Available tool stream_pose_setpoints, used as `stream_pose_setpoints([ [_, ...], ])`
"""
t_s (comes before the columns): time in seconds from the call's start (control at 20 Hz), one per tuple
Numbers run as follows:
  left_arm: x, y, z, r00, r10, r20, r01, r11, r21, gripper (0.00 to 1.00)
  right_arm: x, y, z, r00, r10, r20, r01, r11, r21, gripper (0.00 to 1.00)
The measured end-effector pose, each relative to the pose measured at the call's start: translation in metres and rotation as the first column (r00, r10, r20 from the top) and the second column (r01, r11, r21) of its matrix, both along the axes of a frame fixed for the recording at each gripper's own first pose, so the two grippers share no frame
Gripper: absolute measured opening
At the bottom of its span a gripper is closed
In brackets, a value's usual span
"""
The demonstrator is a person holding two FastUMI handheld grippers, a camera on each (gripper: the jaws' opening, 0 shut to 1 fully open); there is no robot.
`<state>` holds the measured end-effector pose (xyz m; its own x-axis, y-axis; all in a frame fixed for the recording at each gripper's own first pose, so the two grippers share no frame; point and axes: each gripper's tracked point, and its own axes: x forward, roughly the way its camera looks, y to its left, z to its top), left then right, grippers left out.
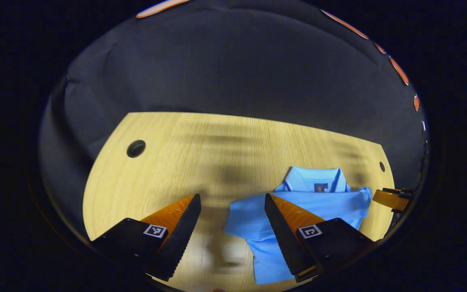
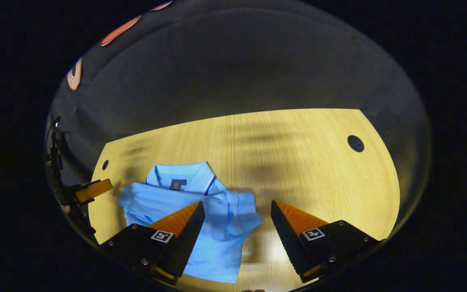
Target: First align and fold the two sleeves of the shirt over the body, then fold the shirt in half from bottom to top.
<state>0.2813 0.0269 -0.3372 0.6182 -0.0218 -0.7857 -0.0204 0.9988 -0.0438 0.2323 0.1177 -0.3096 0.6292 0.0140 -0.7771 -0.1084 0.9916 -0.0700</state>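
My left claw (image 1: 232, 227) hangs spread wide above the pale wood-grain bench (image 1: 176, 162), nothing between its fingers; my right claw (image 2: 237, 233) is likewise released and gripping nothing. The light blue short-sleeved polo shirt (image 1: 318, 205) lies flat on the bench, collar (image 1: 314, 178) at the far end with a small dark tag inside it, hem nearest me. In the left gripper view it sits right of centre, partly behind my own right-hand finger; in the right gripper view the shirt (image 2: 217, 227) sits left of centre, partly behind the left-hand finger. Both sleeves look already laid across the chest, making a horizontal band just below the collar, so I judge the sleeve step done and the bottom-to-top fold left to do. The far claw (image 1: 391, 199) shows at the edge of the left gripper view just beyond the shirt's side, and in the right gripper view the other one (image 2: 91, 190) shows at the left edge; can't tell from there how their fingers stand. Handling: thin knit cloth, light, soft, floppy, no stiffness, so it will sag and drag rather than hold shape; not fragile, not slippery on wood, but the folded sleeves could slide out if it's jerked. Best hold, I judge: pinch the two hem corners (image 1: 266, 275), one per claw, catching both layers, lift low, carry evenly toward the collar. Hem edge is partly hidden by the fingers in both views, so corner positions are rough.
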Motion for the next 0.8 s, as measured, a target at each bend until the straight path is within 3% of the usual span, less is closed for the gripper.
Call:
stream_pose_setpoints([
  [0.15,-0.010,0.003,0.074,0.987,-0.023,0.160,0.013,0.998,0.063,1.00,-0.030,0.008,0.050,0.995,0.020,0.095,-0.023,0.999,0.034,0.99],
  [0.35,-0.048,-0.016,0.183,0.914,-0.067,0.400,0.031,0.995,0.094,1.00,-0.073,0.014,0.124,0.959,0.076,0.274,-0.085,0.996,0.022,0.99],
  [0.6,-0.130,-0.043,0.254,0.818,-0.087,0.569,0.056,0.996,0.073,1.00,-0.147,0.015,0.182,0.884,0.137,0.447,-0.162,0.987,0.018,0.99],
  [0.75,-0.164,-0.047,0.269,0.773,-0.113,0.624,0.079,0.993,0.083,1.00,-0.179,0.006,0.184,0.875,0.110,0.472,-0.142,0.989,0.032,0.98],
  [0.8,-0.174,-0.045,0.270,0.772,-0.112,0.625,0.082,0.994,0.078,1.00,-0.190,0.000,0.184,0.877,0.077,0.475,-0.113,0.992,0.048,0.98],
])
